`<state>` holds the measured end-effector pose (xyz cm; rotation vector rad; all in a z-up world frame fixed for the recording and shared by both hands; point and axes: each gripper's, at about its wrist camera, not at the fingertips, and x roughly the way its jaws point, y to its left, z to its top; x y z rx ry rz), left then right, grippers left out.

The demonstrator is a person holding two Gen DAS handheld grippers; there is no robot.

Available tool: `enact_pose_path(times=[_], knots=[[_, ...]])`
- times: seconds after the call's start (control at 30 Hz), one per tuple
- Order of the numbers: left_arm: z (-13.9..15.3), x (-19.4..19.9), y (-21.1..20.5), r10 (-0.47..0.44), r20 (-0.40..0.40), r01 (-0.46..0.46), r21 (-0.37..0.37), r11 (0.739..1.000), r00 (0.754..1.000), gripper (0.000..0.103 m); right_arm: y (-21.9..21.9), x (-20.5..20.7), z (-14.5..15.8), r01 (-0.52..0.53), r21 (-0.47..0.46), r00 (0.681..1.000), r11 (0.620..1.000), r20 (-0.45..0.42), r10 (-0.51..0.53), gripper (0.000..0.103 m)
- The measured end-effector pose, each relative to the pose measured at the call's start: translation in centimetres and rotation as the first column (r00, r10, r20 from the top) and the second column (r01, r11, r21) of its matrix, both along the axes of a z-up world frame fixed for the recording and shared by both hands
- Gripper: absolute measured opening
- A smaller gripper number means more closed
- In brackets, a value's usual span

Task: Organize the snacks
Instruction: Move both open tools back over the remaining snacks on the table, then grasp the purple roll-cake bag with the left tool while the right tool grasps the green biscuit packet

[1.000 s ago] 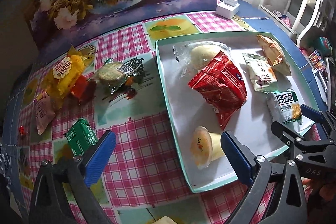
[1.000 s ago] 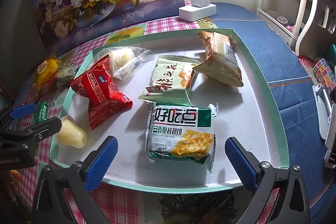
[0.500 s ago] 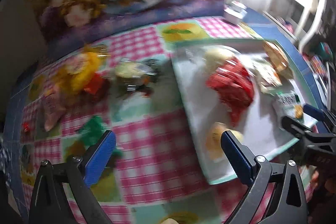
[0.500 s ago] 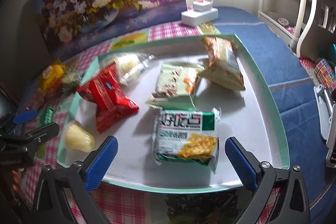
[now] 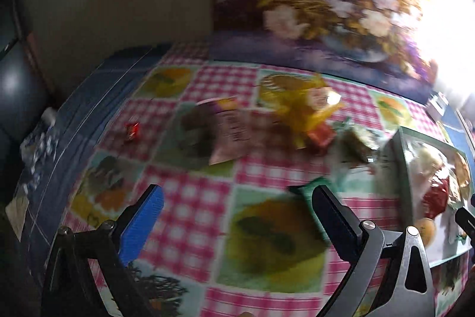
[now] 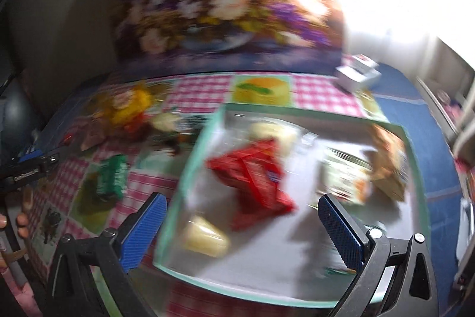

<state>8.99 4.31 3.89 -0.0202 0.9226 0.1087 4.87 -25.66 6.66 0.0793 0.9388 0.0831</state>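
Both views are blurred by motion. My left gripper [image 5: 237, 213] is open and empty above the checked tablecloth. A green packet [image 5: 308, 192] lies just behind its right finger. Beyond lie a pink packet [image 5: 228, 135], a yellow packet [image 5: 299, 106], a clear-wrapped cake [image 5: 356, 141] and a small red candy [image 5: 131, 130]. My right gripper [image 6: 243, 216] is open and empty over the near left part of the white tray [image 6: 190, 168], above a red packet [image 6: 255, 177] and a jelly cup [image 6: 204, 236]. The green packet [image 6: 112, 177] lies left of the tray.
A flower painting [image 6: 225, 5] stands against the wall behind the table. A white power box [image 6: 356, 73] sits at the back right. The tray also holds a bun in clear wrap [image 6: 273, 129], a pale green packet [image 6: 347, 177] and a tan packet [image 6: 389, 165]. The left gripper [image 6: 32, 165] shows at the left edge.
Both grippers have swung left. The left now faces the loose snacks on the cloth instead of the tray. The right has moved from the tray's middle to its left part.
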Motion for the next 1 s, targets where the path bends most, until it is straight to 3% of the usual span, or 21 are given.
enact_pose_path(times=[0.23, 0.5, 0.9, 1.0], knots=[[-1.9, 0.3, 3.0, 0.026, -0.033, -0.027, -0.021, 0.999, 0.999, 0.100, 7.1, 2.3, -0.8, -0.167, -0.007, 0.985, 0.986, -0.040, 0.167, 0.103], [-3.2, 1.1, 3.9, -0.016, -0.073, 0.012, -0.049, 0.999, 0.997, 0.100, 13.7, 4.3, -4.1, -0.294, 0.001, 0.948, 0.956, -0.124, 0.292, 0.103], [-3.6, 6.0, 3.1, -0.081, -0.067, 0.080, -0.010, 0.997, 0.994, 0.100, 17.5, 6.7, -7.6, -0.327, -0.034, 0.933, 0.944, -0.170, 0.317, 0.103], [-3.9, 7.4, 2.6, -0.082, -0.068, 0.082, -0.002, 0.997, 0.994, 0.100, 17.5, 6.9, -7.6, -0.316, -0.052, 0.939, 0.947, -0.161, 0.305, 0.097]])
